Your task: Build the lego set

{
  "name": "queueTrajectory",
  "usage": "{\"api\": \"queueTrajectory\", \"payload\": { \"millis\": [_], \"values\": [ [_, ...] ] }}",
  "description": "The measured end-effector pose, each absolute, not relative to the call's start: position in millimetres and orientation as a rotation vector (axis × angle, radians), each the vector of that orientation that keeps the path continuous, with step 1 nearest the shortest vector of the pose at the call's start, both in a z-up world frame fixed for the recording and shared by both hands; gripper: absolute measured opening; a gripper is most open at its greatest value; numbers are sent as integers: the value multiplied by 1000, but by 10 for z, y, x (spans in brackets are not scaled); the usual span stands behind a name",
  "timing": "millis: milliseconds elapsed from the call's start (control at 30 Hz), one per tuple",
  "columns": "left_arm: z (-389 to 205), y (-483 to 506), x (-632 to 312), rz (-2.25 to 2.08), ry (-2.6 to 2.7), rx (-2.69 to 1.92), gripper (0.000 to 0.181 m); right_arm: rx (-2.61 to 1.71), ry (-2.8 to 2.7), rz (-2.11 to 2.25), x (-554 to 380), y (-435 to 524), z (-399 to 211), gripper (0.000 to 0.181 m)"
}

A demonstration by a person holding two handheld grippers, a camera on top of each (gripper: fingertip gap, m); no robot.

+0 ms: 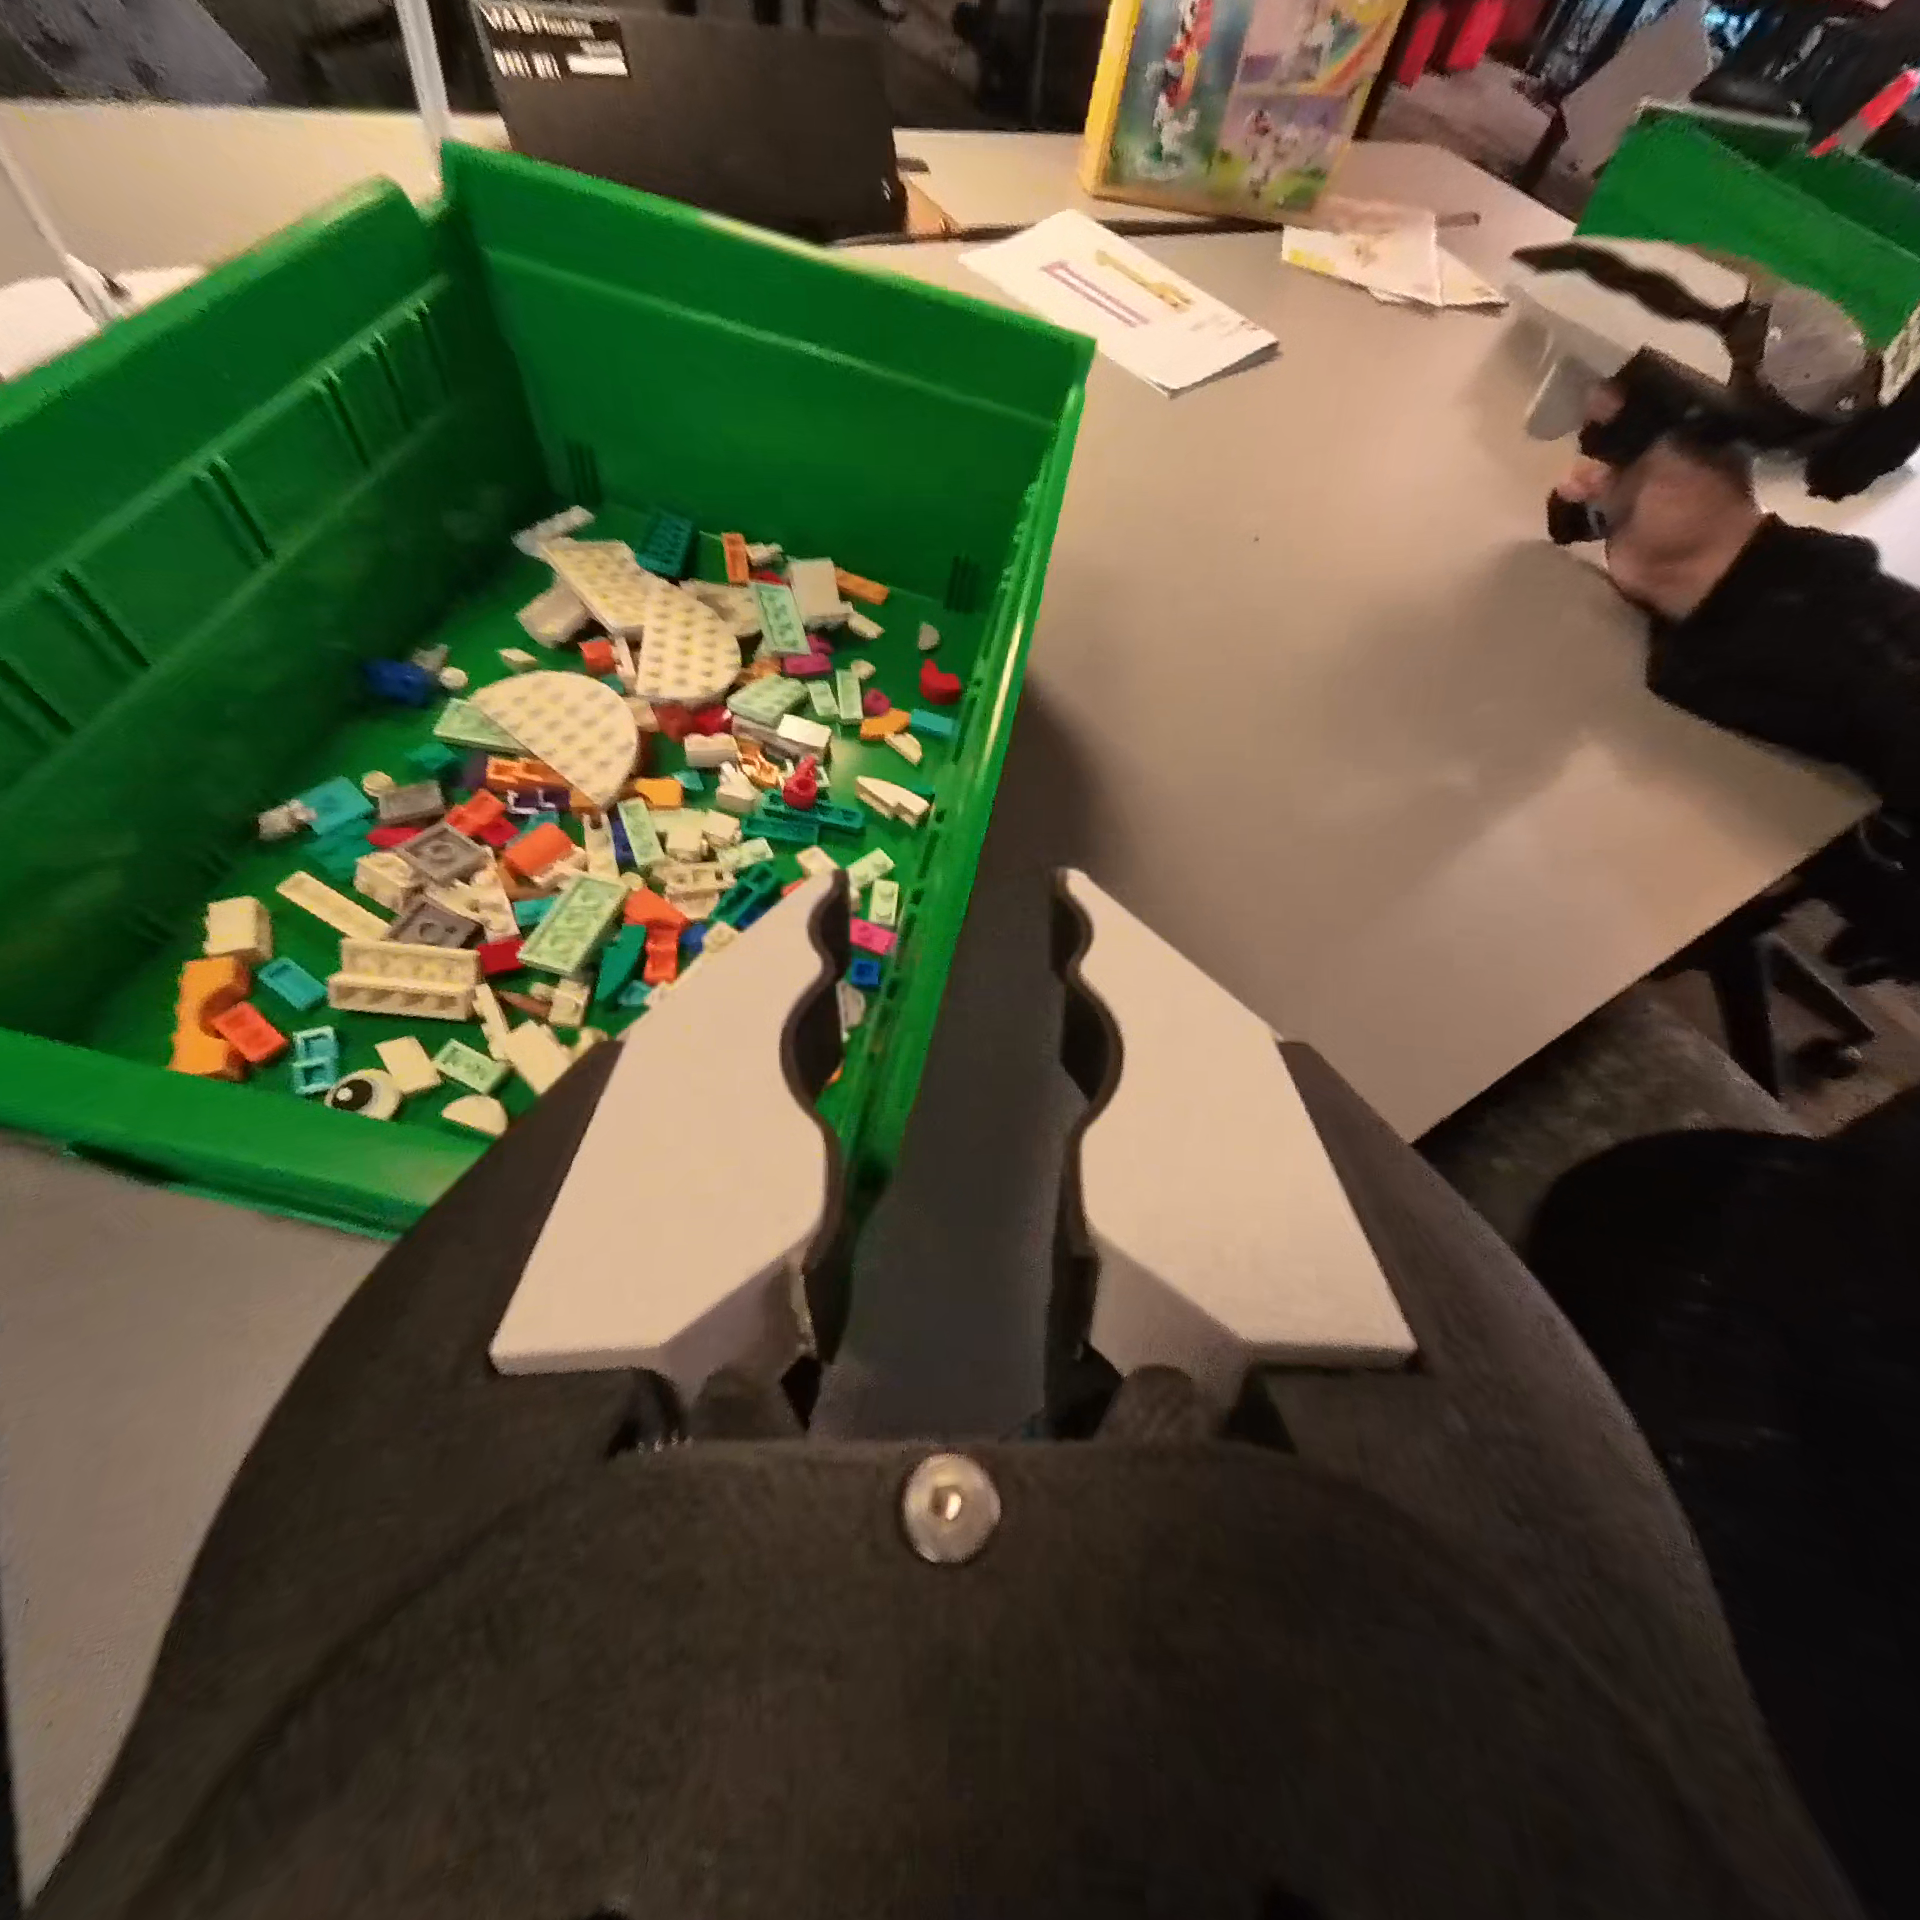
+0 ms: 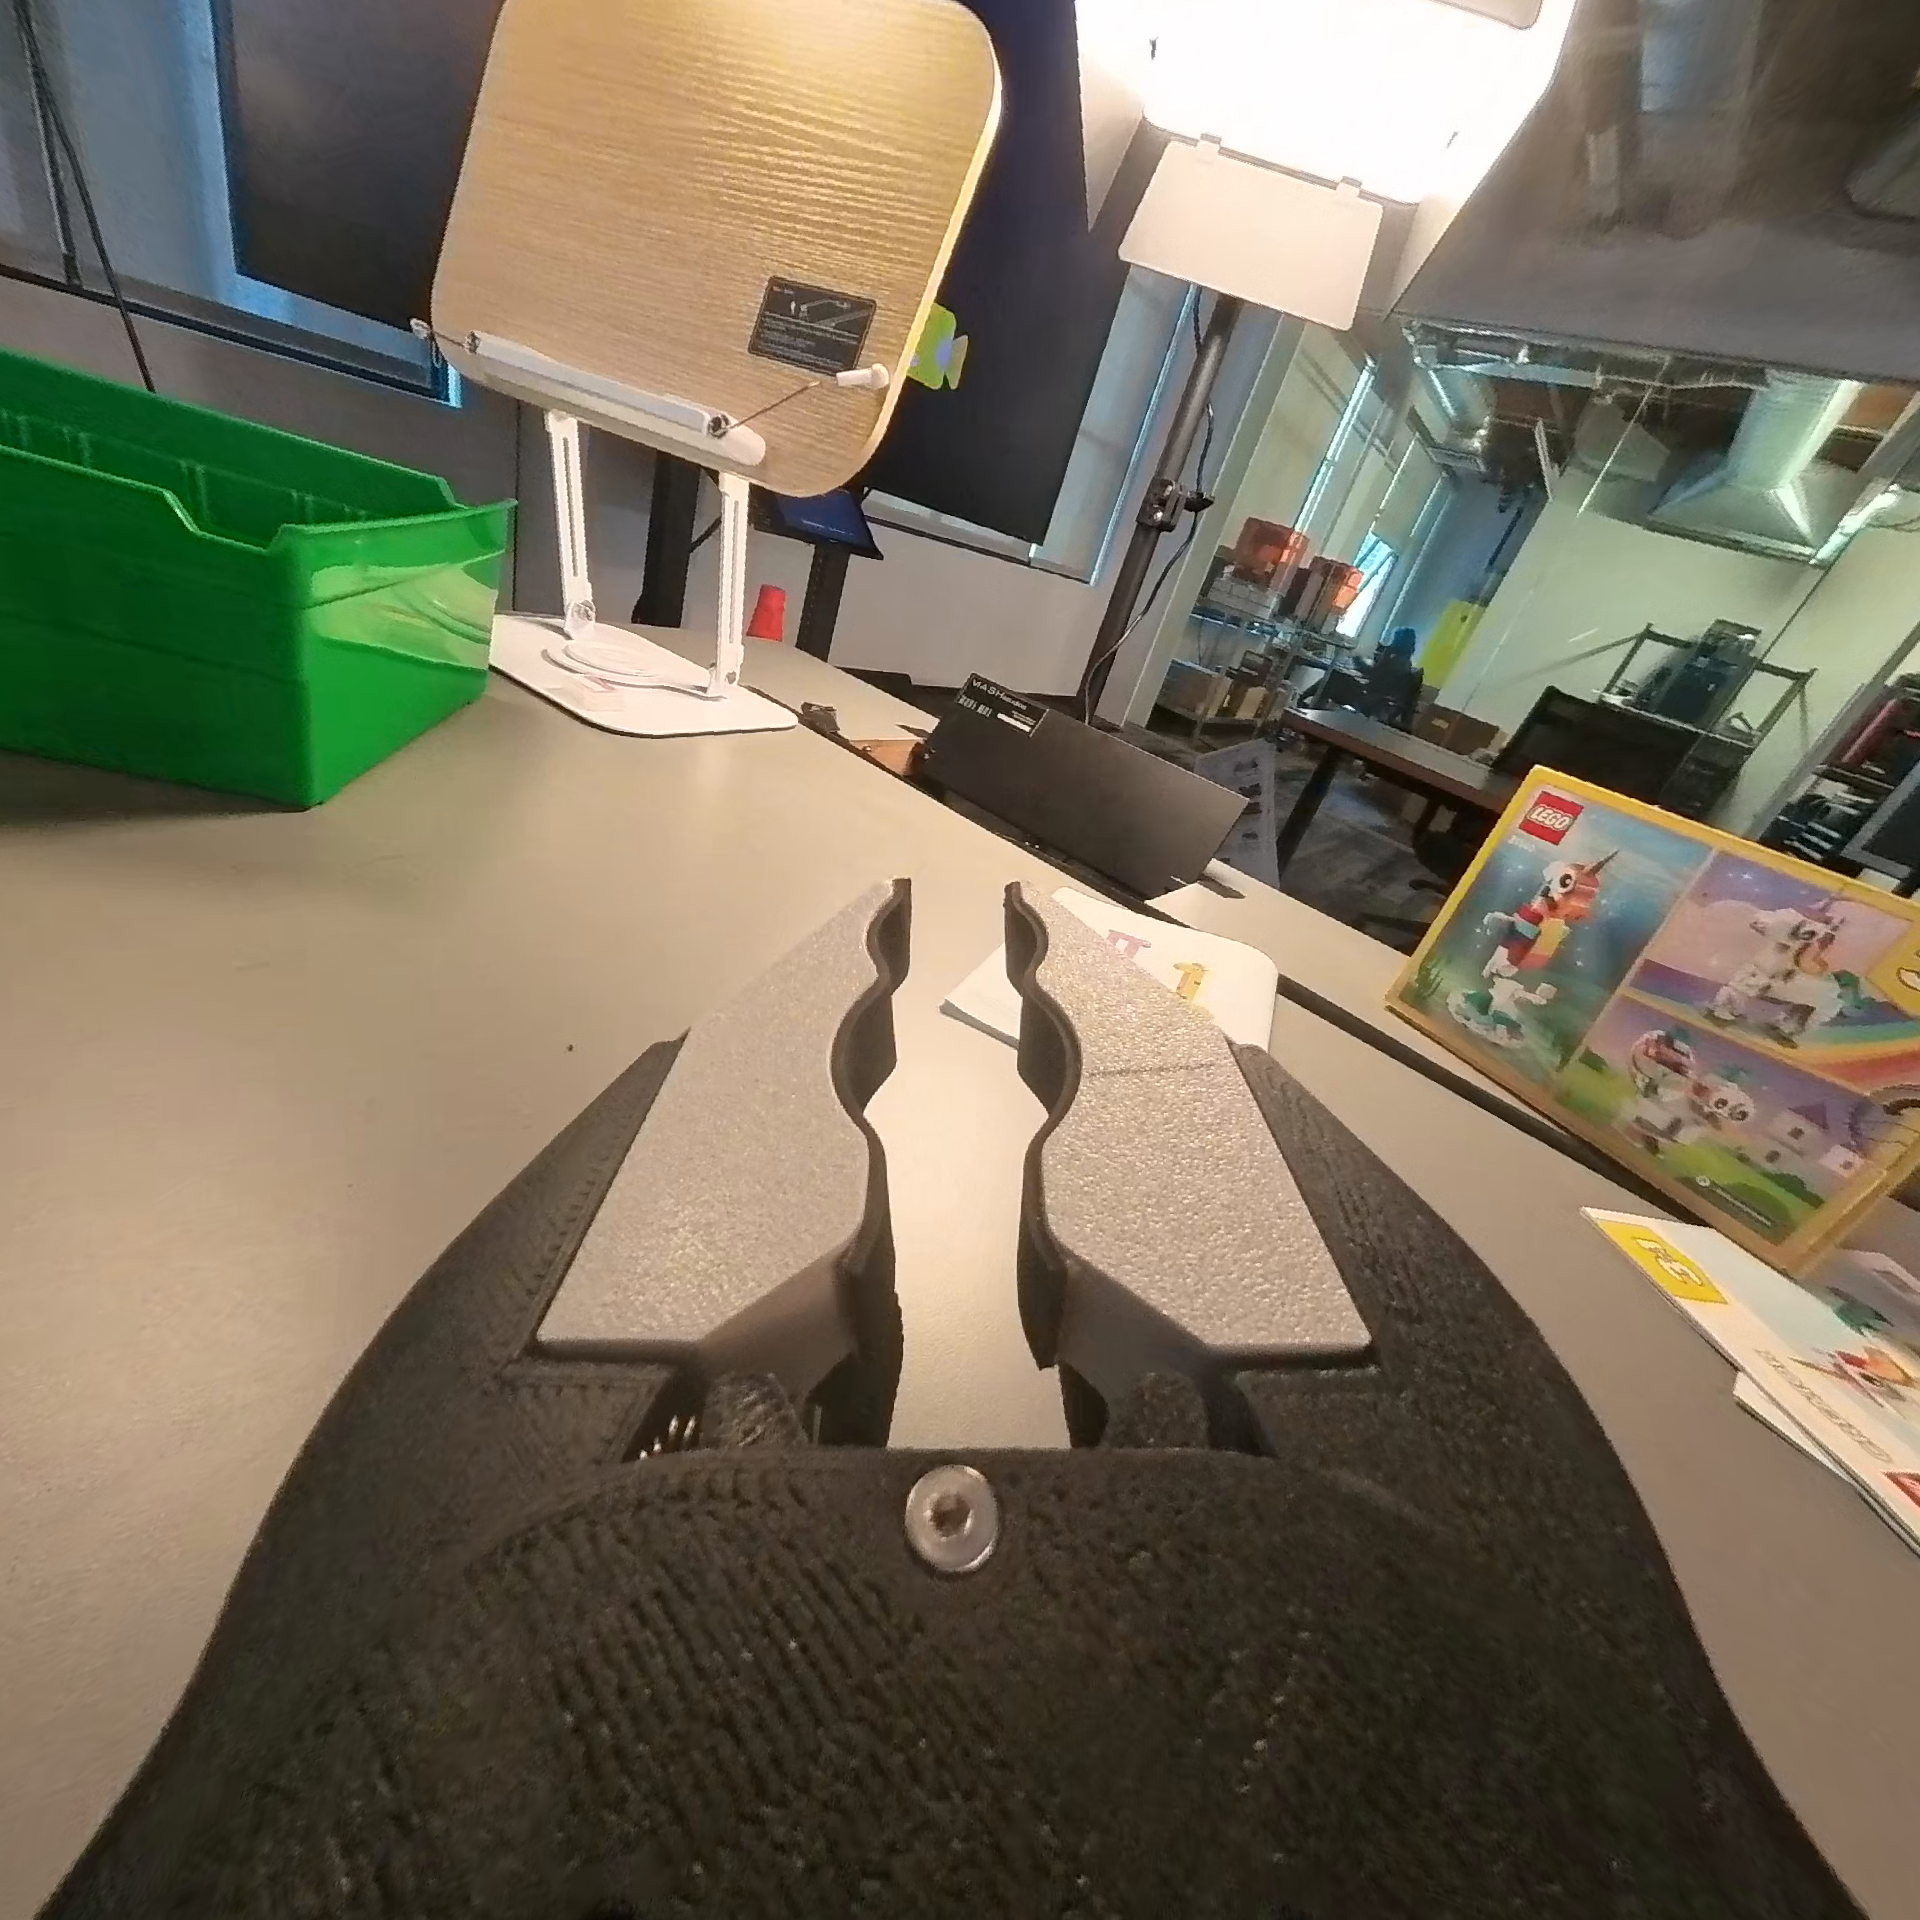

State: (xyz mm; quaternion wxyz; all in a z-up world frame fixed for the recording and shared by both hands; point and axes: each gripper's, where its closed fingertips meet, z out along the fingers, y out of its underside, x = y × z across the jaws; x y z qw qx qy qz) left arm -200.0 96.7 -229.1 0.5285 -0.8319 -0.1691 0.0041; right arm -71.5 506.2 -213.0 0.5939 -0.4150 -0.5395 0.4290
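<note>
A green bin (image 1: 727, 343) on the grey table holds several loose lego pieces (image 1: 582, 821) of many colours, with white half-round plates among them. My left gripper (image 1: 951, 883) is open and empty, hovering above the bin's right wall near its front corner. My right gripper (image 2: 956, 896) is open and empty, low over the table, pointing at an instruction booklet (image 2: 1205, 987). The right gripper also shows far right in the left wrist view (image 1: 1662, 343), blurred, held by a hand in a black sleeve. The bin also shows in the right wrist view (image 2: 239, 634) at the left.
The lego box (image 2: 1683, 1029) stands at the right, with booklets (image 2: 1787, 1340) in front of it. A wooden book stand (image 2: 707, 239) on white legs stands behind the bin. A black box (image 2: 1081, 790) lies at the table's far edge. The table's right edge (image 1: 1662, 935) drops off to the floor. My right fingertips sit around 45 centimetres from my left ones.
</note>
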Motion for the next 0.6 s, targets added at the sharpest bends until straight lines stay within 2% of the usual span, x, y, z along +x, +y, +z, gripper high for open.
{"api": "queueTrajectory", "payload": {
  "millis": [167,600],
  "values": [
    [-2377,961,-1977,105,-387,-2025,10,-961,-1258,998,-716,5051,-2134,16],
    [-1963,1428,-1408,239,-437,-1676,0,-958,-1267,998,-730,5036,-2140,16]
  ]
}}
